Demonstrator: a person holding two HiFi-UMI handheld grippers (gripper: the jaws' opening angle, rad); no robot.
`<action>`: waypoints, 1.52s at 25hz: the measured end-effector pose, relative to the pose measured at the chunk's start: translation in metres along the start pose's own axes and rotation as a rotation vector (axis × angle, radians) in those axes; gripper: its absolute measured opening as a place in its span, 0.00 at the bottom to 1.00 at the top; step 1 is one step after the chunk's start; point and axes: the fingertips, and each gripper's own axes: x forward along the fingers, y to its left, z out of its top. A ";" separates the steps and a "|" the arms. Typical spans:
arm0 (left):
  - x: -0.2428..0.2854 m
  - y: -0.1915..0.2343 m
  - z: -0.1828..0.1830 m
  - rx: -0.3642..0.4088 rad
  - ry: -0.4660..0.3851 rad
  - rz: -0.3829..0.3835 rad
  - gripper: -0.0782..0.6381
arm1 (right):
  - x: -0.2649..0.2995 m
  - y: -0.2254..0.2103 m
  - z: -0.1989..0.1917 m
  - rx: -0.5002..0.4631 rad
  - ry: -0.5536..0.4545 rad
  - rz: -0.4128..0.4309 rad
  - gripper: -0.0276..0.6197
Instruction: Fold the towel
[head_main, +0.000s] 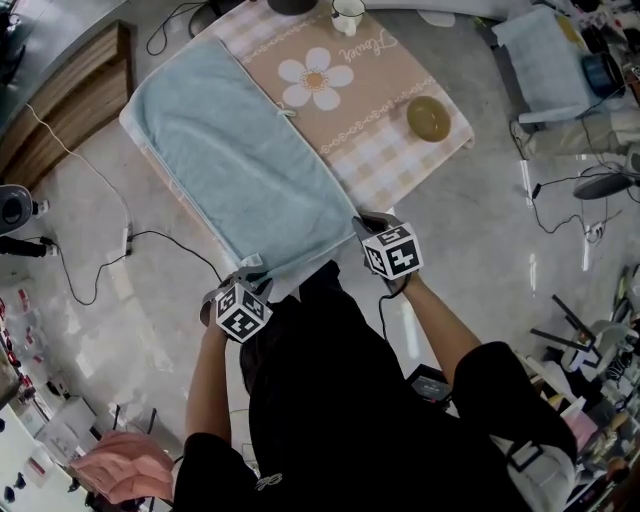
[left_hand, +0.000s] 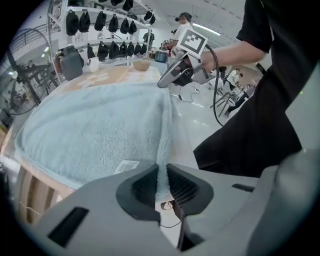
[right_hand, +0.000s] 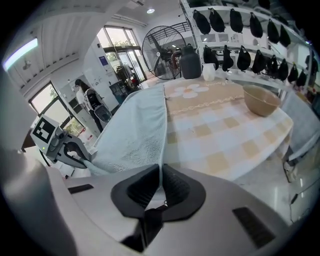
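The fold has hardly begun: the towel lies spread in a single layer along the left side of the bench, running from the far left corner to the near edge, with no crease in it yet. Only the grasp looks done; lifting the near end and laying it over the far end is left, as I judge it. The left tool is closed to a narrow slit, pinching the towel's near left corner. The right tool pinches the near right corner likewise.
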 end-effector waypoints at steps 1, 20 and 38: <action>-0.001 -0.002 0.000 0.002 -0.006 -0.003 0.17 | -0.001 0.001 0.000 0.000 -0.002 -0.011 0.07; -0.078 -0.018 0.019 -0.098 -0.382 -0.127 0.17 | -0.058 0.031 0.027 0.064 -0.137 -0.272 0.07; -0.124 0.051 -0.002 -0.116 -0.447 -0.251 0.16 | -0.062 0.084 0.100 -0.044 -0.156 -0.410 0.06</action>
